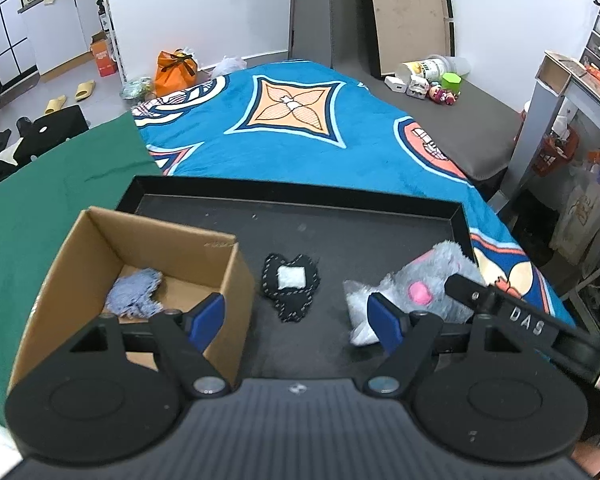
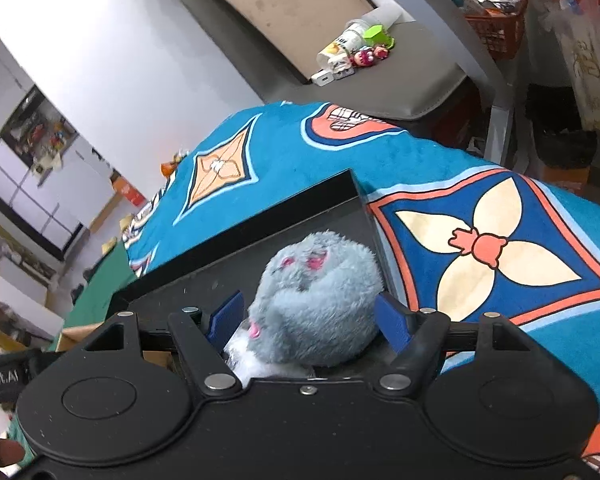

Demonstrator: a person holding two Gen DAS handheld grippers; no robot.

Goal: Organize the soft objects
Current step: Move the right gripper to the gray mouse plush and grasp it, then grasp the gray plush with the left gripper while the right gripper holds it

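Observation:
A grey plush toy with pink spots (image 1: 420, 280) (image 2: 320, 304) lies at the right end of a black tray (image 1: 340, 216) (image 2: 340, 200). My right gripper (image 2: 310, 320) is open, its blue fingers on either side of the plush; whether they touch it I cannot tell. My left gripper (image 1: 296, 322) is open and empty above the tray's front. A black knitted piece with a white patch (image 1: 290, 284) lies mid-tray. A cardboard box (image 1: 228, 280) on the tray's left holds a blue-grey cloth (image 1: 134, 294).
The tray sits on a bed with a blue patterned blanket (image 1: 300, 140) and a green cover (image 1: 40, 208). A grey mattress (image 1: 480, 120) with small toys (image 1: 432, 76) lies beyond. Shelves and a hanging bag stand at the right; bags and slippers are on the floor at the left.

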